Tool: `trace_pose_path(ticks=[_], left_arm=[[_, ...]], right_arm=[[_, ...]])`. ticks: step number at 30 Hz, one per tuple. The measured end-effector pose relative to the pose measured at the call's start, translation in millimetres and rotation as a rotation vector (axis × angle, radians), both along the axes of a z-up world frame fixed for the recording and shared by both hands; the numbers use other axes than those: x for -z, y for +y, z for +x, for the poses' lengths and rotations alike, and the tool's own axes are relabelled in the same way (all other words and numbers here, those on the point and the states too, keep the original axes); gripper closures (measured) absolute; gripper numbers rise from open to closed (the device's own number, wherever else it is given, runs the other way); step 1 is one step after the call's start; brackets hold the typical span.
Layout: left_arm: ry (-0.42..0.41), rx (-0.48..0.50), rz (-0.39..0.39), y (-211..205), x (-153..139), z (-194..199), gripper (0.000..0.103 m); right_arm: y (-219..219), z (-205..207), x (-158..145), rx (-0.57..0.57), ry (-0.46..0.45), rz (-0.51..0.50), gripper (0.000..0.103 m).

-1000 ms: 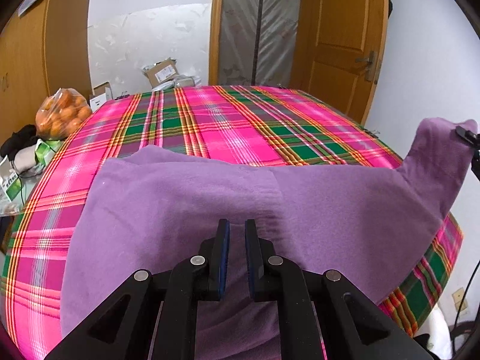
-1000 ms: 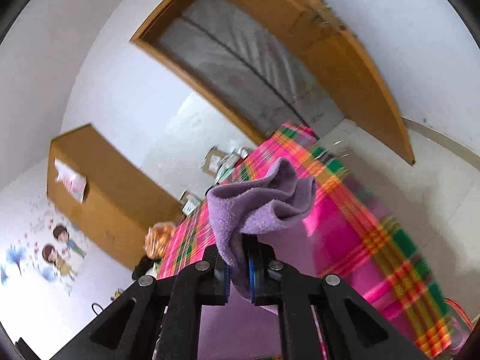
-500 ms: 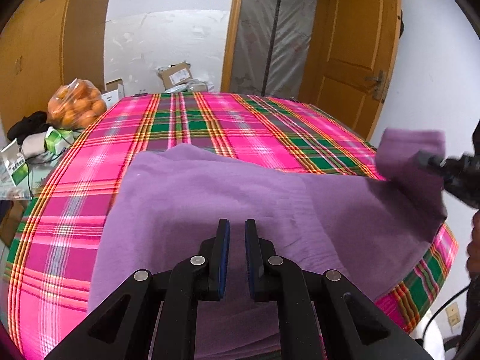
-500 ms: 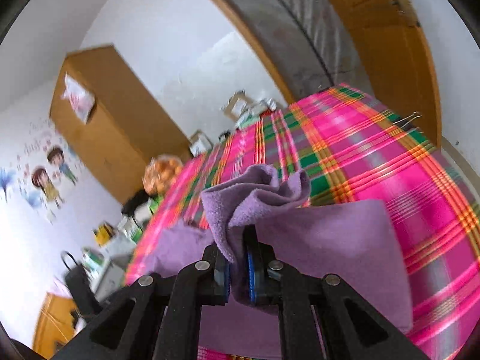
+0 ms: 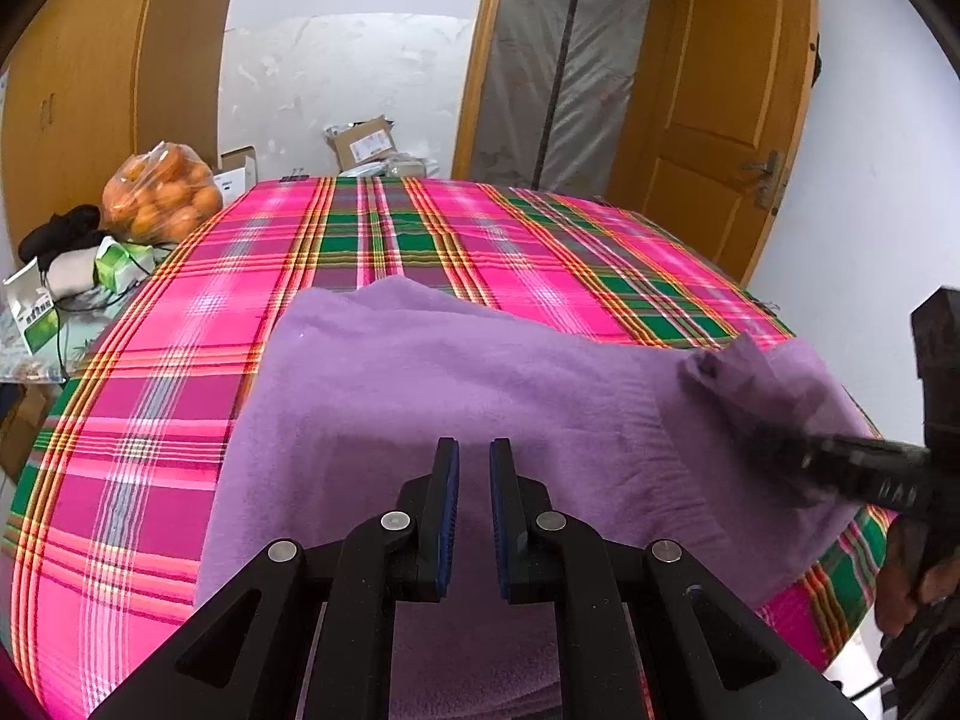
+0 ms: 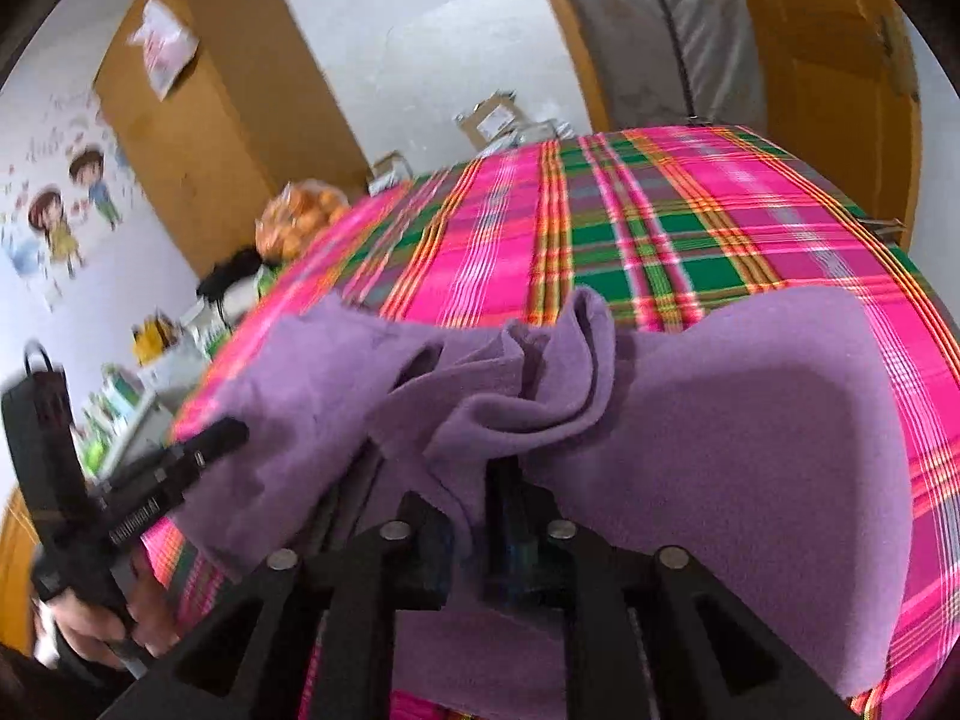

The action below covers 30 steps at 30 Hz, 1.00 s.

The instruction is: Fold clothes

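We see one plaid-covered table (image 5: 180, 360) ahead of both tools. On it lies one purple garment (image 5: 450, 396), directly beneath our left gripper (image 5: 474, 504), whose jaws stand slightly apart, holding nothing. Our right gripper (image 6: 480, 516) is clenched on a bunched fold of it. One bag of oranges (image 5: 159, 195) sits far left.

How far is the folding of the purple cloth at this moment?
Early stage. Done: the purple cloth lies spread on the plaid table. In hand: the right gripper pinches one bunched corner over it. Left: the left gripper hangs open, holding nothing; no finished fold shows.
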<state>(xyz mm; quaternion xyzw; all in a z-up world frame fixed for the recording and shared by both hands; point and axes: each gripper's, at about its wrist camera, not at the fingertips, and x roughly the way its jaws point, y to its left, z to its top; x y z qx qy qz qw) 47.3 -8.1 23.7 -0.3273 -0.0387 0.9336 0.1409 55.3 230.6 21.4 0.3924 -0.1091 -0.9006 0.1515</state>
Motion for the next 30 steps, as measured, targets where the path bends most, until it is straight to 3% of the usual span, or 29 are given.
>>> trace_pose_path(ticks=[4, 8, 14, 19, 23, 25, 30], left_arm=[[0.001, 0.002, 0.003, 0.5, -1.3, -0.2, 0.093], [0.011, 0.009, 0.003, 1.6, -4.8, 1.3, 0.093], [0.026, 0.033, 0.0, 10.4, -13.6, 4.6, 0.093], [0.048, 0.145, 0.008, 35.0, -27.3, 8.2, 0.093], [0.006, 0.301, 0.044, 74.7, -25.8, 1.7, 0.075], [-0.023, 0.369, 0.056, 95.2, -22.8, -3.2, 0.075], [-0.156, 0.345, 0.021, 125.1, -1.4, -28.3, 0.075]], right_arm=[[-13.3, 8.4, 0.4, -0.07, -0.004, 0.027, 0.072], [-22.5, 19.8, -4.2, -0.169, 0.015, 0.005, 0.072], [-2.3, 31.7, -19.1, -0.139, 0.092, -0.085, 0.072], [47.5, 43.7, -28.3, 0.043, 0.145, -0.097, 0.072], [84.6, 62.5, -25.6, 0.166, 0.15, -0.101, 0.072], [104.3, 73.9, -21.9, 0.222, 0.146, -0.107, 0.072], [137.2, 96.5, -16.6, 0.294, 0.148, -0.138, 0.072]])
